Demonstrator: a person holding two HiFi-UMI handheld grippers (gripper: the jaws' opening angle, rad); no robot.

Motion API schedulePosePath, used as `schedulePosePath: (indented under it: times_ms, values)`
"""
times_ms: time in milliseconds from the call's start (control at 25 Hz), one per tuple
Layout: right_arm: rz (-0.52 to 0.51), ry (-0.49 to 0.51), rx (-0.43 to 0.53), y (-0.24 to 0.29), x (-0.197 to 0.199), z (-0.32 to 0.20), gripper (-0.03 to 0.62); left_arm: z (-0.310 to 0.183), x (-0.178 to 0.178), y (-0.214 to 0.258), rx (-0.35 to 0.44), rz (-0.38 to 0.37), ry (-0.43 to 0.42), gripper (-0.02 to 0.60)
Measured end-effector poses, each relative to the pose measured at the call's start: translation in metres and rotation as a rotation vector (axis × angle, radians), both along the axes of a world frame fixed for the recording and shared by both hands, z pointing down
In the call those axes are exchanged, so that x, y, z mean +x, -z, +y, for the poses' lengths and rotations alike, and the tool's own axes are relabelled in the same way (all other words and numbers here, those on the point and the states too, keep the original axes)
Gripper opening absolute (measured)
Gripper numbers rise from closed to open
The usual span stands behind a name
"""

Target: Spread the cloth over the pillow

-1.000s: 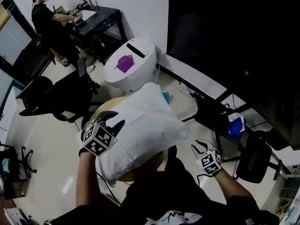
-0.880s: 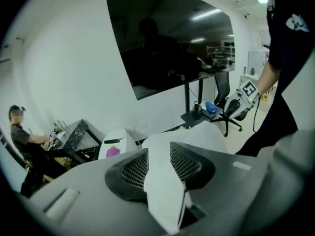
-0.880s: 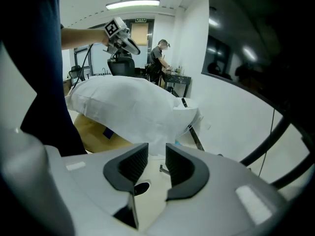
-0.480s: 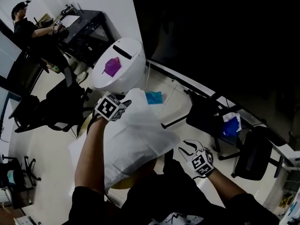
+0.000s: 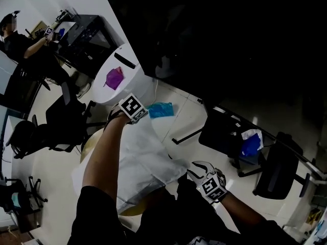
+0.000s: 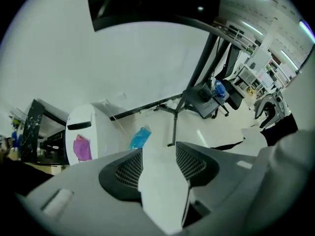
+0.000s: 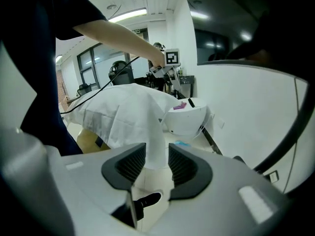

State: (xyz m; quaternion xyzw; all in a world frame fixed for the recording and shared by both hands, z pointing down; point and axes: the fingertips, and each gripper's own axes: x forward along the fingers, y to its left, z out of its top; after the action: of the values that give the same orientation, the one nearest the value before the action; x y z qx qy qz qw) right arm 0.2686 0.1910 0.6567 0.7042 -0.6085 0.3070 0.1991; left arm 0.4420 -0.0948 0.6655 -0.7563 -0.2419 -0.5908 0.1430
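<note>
cloth [image 5: 145, 160]: white, draped over the pillow on the round yellow tabletop [image 5: 87, 146]
pillow: covered by the cloth; only its bulge shows
left hand-held gripper [image 6: 159, 162]: at the cloth's far end, pointing steeply down; its jaws have just been opening and stand wide, with a fold of cloth lying between the pads
right hand-held gripper [image 7: 157, 162]: at the cloth's near corner; its jaws have been opening and are parted, a strip of cloth sits loose between them, with a gap at one pad
white rounded bin [image 5: 134, 78]: beyond the tabletop, with a purple piece [image 5: 113, 77] on top
blue bag [image 5: 160, 109]: on the floor, near the bin
</note>
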Motion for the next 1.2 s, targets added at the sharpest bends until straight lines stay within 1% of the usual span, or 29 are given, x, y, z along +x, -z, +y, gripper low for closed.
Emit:
schedulePosePath:
  times_ms: [40, 80, 200, 320, 440, 480, 600, 680, 840, 1000, 1040, 1080, 1160, 1200]
  values:
    - [-0.005, 0.011, -0.002, -0.001, 0.001, -0.003, 0.155, -0.002, -0.001, -0.010, 0.012, -0.047, -0.010, 0.202]
    - [-0.012, 0.031, -0.007, -0.002, 0.001, -0.005, 0.155, -0.003, 0.001, -0.019, 0.017, -0.076, -0.026, 0.202]
    - [-0.030, 0.095, -0.026, -0.007, -0.004, -0.010, 0.156, -0.004, 0.013, -0.045, 0.009, -0.115, -0.082, 0.207]
    - [-0.063, 0.112, -0.035, -0.016, -0.007, -0.006, 0.161, -0.004, 0.014, -0.065, 0.012, -0.184, -0.120, 0.212]
    - [-0.089, 0.137, -0.041, -0.023, -0.011, -0.003, 0.163, 0.000, 0.008, -0.081, 0.011, -0.255, -0.157, 0.209]
    - [-0.095, 0.140, -0.038, -0.026, -0.012, -0.004, 0.162, 0.001, 0.006, -0.085, 0.011, -0.271, -0.168, 0.192]
    - [-0.132, 0.142, -0.047, -0.036, -0.016, -0.005, 0.163, 0.000, 0.002, -0.093, 0.029, -0.294, -0.196, 0.074]
    - [-0.148, 0.155, -0.065, -0.035, -0.017, -0.008, 0.161, 0.001, 0.003, -0.094, 0.035, -0.292, -0.212, 0.002]
    - [-0.102, 0.192, -0.102, -0.040, -0.015, -0.015, 0.158, -0.001, 0.015, -0.087, 0.052, -0.241, -0.222, 0.000]
    - [-0.071, 0.188, -0.131, -0.041, -0.015, -0.020, 0.145, -0.010, 0.031, -0.071, 0.063, -0.174, -0.194, 0.000]
    - [-0.066, 0.182, -0.137, -0.041, -0.016, -0.020, 0.131, -0.013, 0.034, -0.068, 0.065, -0.159, -0.185, 0.000]
    - [-0.058, 0.175, -0.139, -0.041, -0.016, -0.020, 0.100, -0.016, 0.037, -0.064, 0.068, -0.145, -0.175, 0.000]
    - [-0.044, 0.163, -0.132, -0.039, -0.016, -0.019, 0.006, -0.022, 0.043, -0.059, 0.075, -0.122, -0.153, 0.000]
    - [-0.041, 0.160, -0.129, -0.038, -0.016, -0.018, 0.006, -0.024, 0.045, -0.057, 0.079, -0.112, -0.141, 0.000]
